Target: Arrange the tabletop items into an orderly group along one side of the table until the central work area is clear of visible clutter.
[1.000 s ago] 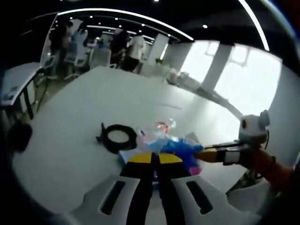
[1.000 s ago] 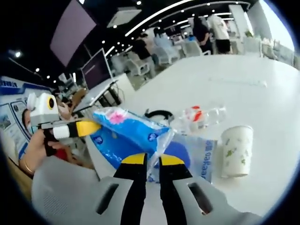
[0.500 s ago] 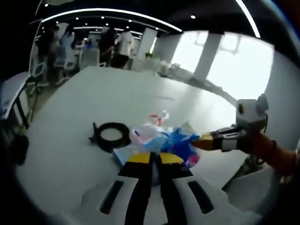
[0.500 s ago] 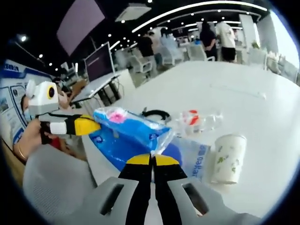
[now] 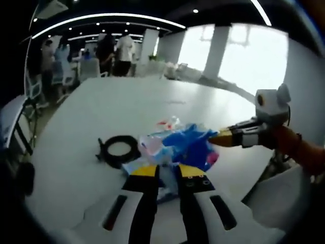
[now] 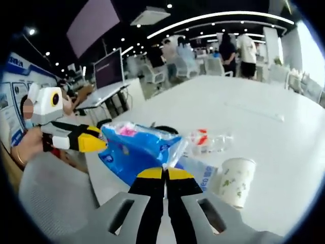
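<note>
White worktop (image 5: 132,101), office behind. Left tongs (image 5: 166,172) just parted — released the blue packet (image 6: 139,147); right tongs (image 6: 164,174) stay clamped on its edge, lifted at 12 o'clock. Cup (image 6: 232,181), bottle (image 6: 208,141), black ring (image 5: 119,149) remain uncleared.

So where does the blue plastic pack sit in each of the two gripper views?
Left gripper view: the blue plastic pack lies just right of centre, above this view's own jaw tips, with the right gripper at its right end.
Right gripper view: the pack is left of centre, its clear edge pinched between this view's jaws.
Shared landmark: the black ring on the white table.
</note>
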`<act>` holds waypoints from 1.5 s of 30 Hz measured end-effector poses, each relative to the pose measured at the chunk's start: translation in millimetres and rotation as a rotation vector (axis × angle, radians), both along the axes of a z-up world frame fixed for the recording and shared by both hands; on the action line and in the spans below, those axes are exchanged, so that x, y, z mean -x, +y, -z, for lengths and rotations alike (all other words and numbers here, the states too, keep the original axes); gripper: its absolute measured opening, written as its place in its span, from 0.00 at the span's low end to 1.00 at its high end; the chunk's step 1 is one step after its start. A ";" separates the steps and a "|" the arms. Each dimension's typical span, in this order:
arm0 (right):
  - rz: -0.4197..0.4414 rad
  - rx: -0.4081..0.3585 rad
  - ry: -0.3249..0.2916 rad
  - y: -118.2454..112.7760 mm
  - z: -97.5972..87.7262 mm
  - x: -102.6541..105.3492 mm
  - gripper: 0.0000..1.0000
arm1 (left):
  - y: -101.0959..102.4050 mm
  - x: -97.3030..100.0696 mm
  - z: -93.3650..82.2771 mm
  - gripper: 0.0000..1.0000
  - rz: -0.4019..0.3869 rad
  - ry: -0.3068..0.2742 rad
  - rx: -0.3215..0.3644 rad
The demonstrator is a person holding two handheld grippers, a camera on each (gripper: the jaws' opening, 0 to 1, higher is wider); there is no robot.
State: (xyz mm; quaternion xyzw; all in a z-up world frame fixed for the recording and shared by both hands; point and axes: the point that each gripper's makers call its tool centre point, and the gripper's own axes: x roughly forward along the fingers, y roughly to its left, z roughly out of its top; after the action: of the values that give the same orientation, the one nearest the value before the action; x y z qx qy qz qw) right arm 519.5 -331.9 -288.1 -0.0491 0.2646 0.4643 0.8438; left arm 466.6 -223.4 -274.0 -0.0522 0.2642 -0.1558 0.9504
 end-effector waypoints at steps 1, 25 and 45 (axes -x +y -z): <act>0.002 0.001 -0.004 -0.9 -0.5 -0.8 0.01 | -0.5 -0.1 -0.4 0.18 0.003 -0.004 -0.005; 0.106 -0.041 0.001 -35.2 -13.9 -26.4 0.01 | -12.6 -2.5 -2.3 0.59 0.083 -0.050 -0.071; 0.176 -0.036 -0.025 -63.4 -36.0 -50.7 0.01 | -22.2 -4.1 -3.0 0.99 0.123 -0.073 -0.091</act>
State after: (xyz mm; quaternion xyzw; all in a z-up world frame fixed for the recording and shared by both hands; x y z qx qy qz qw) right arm 570.2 -395.3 -252.1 -0.0160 0.2491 0.3924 0.8852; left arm 470.7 -245.5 -270.9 0.0128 0.2390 -0.2034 0.9494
